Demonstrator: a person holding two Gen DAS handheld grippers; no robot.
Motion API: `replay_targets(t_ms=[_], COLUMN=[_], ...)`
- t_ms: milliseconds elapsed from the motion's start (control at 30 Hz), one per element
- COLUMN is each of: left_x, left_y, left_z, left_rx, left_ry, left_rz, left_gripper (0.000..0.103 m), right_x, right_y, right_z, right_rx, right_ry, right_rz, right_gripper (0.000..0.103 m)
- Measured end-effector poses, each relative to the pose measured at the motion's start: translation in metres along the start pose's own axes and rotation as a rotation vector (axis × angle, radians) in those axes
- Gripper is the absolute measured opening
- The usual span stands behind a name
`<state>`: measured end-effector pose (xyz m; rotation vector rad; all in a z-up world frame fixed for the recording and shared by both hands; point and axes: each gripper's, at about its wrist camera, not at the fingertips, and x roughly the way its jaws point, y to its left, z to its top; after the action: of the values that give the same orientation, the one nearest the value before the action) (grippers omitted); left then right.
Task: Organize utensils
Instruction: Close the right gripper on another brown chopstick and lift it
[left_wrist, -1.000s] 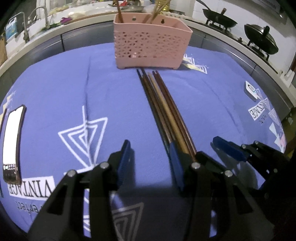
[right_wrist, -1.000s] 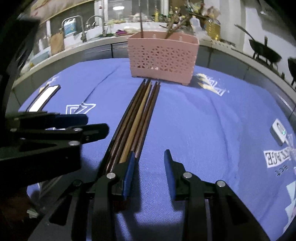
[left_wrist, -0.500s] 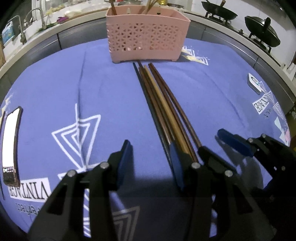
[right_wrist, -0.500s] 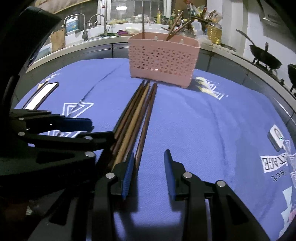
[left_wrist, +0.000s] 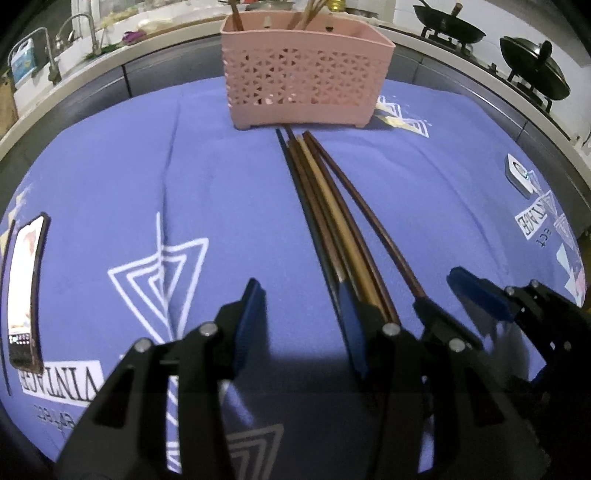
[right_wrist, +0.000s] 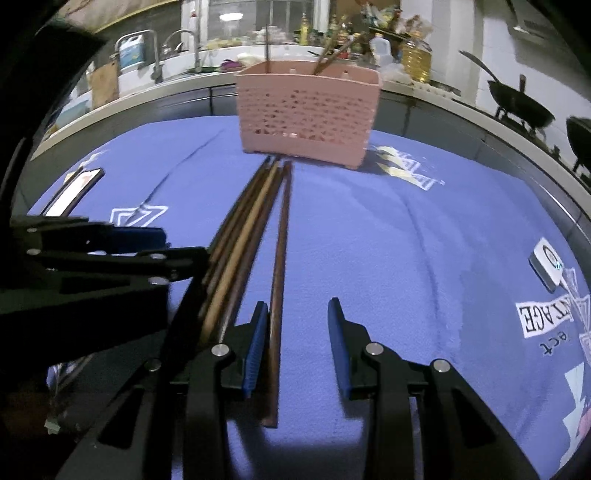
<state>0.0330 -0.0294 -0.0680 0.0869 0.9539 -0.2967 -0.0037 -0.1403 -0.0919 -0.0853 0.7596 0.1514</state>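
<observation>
In the left wrist view the left gripper (left_wrist: 299, 314) hangs part-open over bare blue cloth (left_wrist: 110, 177) with nothing between its fingers, its right finger just beside the bundle of chopsticks (left_wrist: 332, 221) that runs up the middle of the cloth to the foot of the pink basket (left_wrist: 306, 77) near the far edge. In the right wrist view the right gripper (right_wrist: 297, 343) stands narrowly open around one dark chopstick (right_wrist: 279, 258) split from the bundle, lying against its left pad, unclamped. Closing off-centre could roll that stick away or drag a neighbour along.
</observation>
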Motion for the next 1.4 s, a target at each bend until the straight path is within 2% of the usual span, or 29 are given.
replay_targets(t_ms=[100,433,467,567,900,1067,1100,1133,1167,1200,1267,1400], left_x=[0.001,0.001,0.002,0.002,0.010,0.007,0.008,0.008,0.007,0.009,0.006,-0.002], left_y=[0.002,-0.001,0.002,0.010,-0.006,-0.003,-0.004,-0.005,-0.005,-0.005,0.001,0.016], left_z=[0.000,0.003,0.003,0.004,0.006,0.006,0.007,0.008,0.008,0.008,0.006,-0.006], left_rx=[-0.011,-0.013,-0.022,-0.051,0.018,0.013,0.013,0.019,0.029,0.039,0.044,0.051], left_ry=[0.002,-0.004,-0.001,0.012,0.008,0.012,0.012,0.009,0.004,0.001,0.004,0.019], left_rz=[0.006,0.026,0.031,0.021,0.096,0.097,0.099,0.096,0.090,0.080,0.054,0.024], left_gripper=[0.047,0.047,0.050,0.051,0.052,0.052,0.051,0.048,0.037,0.025,0.009,0.006], right_x=[0.000,0.000,0.000,0.000,-0.001,0.000,0.000,0.000,0.000,0.000,0.000,-0.006], right_y=[0.005,0.003,0.002,0.001,0.002,0.002,0.003,0.004,0.003,0.000,-0.008,-0.025], right_z=[-0.001,-0.001,-0.001,-0.001,-0.003,-0.002,-0.002,-0.002,-0.002,-0.002,-0.001,-0.007], right_rx=[-0.020,-0.016,-0.015,-0.007,-0.010,-0.005,-0.014,-0.019,-0.019,-0.007,0.019,0.054], right_ry=[-0.006,-0.011,-0.011,-0.012,-0.018,-0.020,-0.023,-0.026,-0.022,-0.017,-0.007,0.020], right_rz=[0.001,0.002,0.002,0.004,-0.002,0.001,0.000,0.002,0.017,0.022,0.020,0.013], right_gripper=[0.033,0.033,0.033,0.033,0.033,0.033,0.033,0.029,0.015,0.013,0.009,0.009])
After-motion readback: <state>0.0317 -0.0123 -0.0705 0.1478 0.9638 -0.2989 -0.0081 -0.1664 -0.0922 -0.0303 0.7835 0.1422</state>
